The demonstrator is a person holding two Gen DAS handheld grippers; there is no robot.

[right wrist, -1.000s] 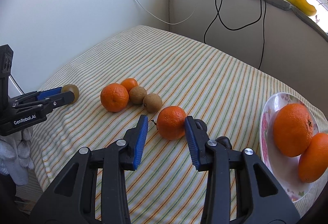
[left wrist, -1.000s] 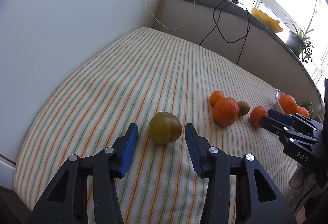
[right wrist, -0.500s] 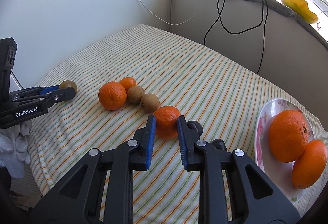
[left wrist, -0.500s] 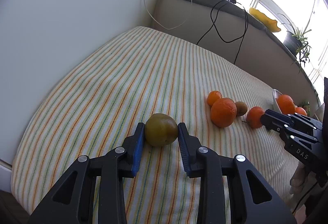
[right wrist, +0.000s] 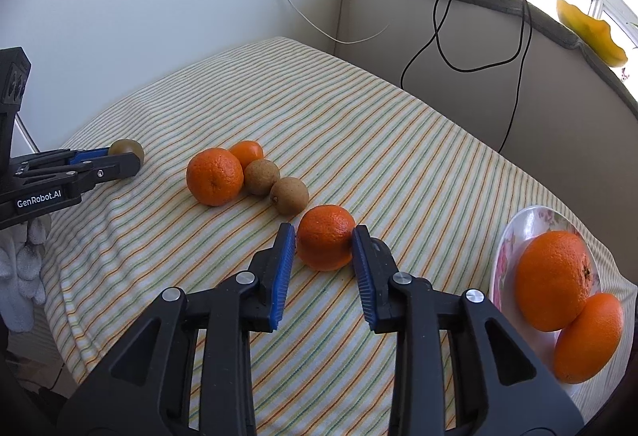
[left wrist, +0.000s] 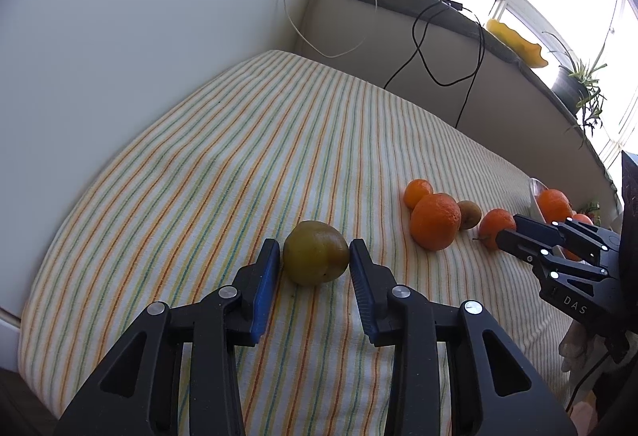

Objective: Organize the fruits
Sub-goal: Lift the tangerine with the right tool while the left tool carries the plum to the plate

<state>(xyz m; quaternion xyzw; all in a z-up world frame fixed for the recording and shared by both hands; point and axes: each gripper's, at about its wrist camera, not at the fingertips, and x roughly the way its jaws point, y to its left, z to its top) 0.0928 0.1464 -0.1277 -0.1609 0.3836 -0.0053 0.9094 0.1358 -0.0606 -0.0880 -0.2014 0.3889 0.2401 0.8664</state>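
The left hand-held gripper (left wrist: 315, 268) is reaching down over the near left part of the worktop (left wrist: 239, 157), which is covered in a striped cloth. A greenish-brown fruit (left wrist: 316, 252) is sitting on the cloth between its blue pads (left wrist: 265, 288); the right pad is touching the fruit's side, the left one is just beside it, and the jaws are easing apart slightly. The fruit is resting on the cloth, not lifted.

The right hand-held gripper (right wrist: 323, 256) is pointing down at a small orange (right wrist: 326, 236) in the middle of the worktop. Its jaws are also opening a little, with the orange between them: the right pad is against the peel and the left pad is just at its edge. The orange is lying on the cloth.

Farther back and to the left of that orange, a cluster is sitting together: a large orange (right wrist: 214, 176), a smaller orange (right wrist: 247, 153) behind it, and two brown kiwis (right wrist: 261, 177) side by side, the nearer one just beside the gripped orange. At the right edge of the worktop, a flowered plate (right wrist: 518, 232) is holding two oranges (right wrist: 554, 280) that are touching each other.
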